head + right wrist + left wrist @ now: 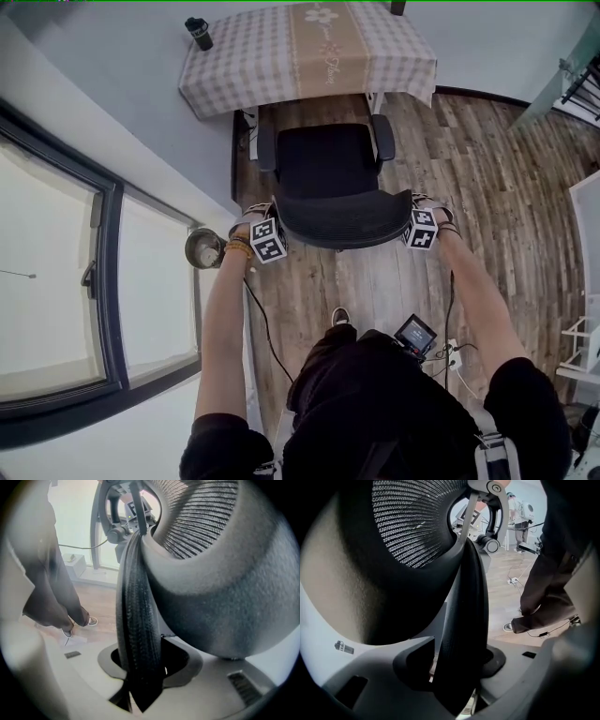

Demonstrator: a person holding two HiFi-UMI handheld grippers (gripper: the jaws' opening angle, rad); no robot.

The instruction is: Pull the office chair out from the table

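Note:
The black office chair (328,159) stands just in front of the cloth-covered table (309,52), seat toward it and mesh backrest (342,220) toward me. My left gripper (267,239) sits at the backrest's left end and my right gripper (422,228) at its right end. In the left gripper view the backrest's black rim (464,620) runs down between the jaws of the left gripper (459,663), held there. The right gripper view shows the ribbed rim (136,620) pinched in the right gripper (140,667). The pads are partly hidden by the rim.
A dark cup (199,33) stands on the table's far left corner. A round metal pot (204,248) sits on the floor by my left arm, beside the window (56,281). A cable (267,328) trails over the wooden floor. White shelving (586,216) stands at the right.

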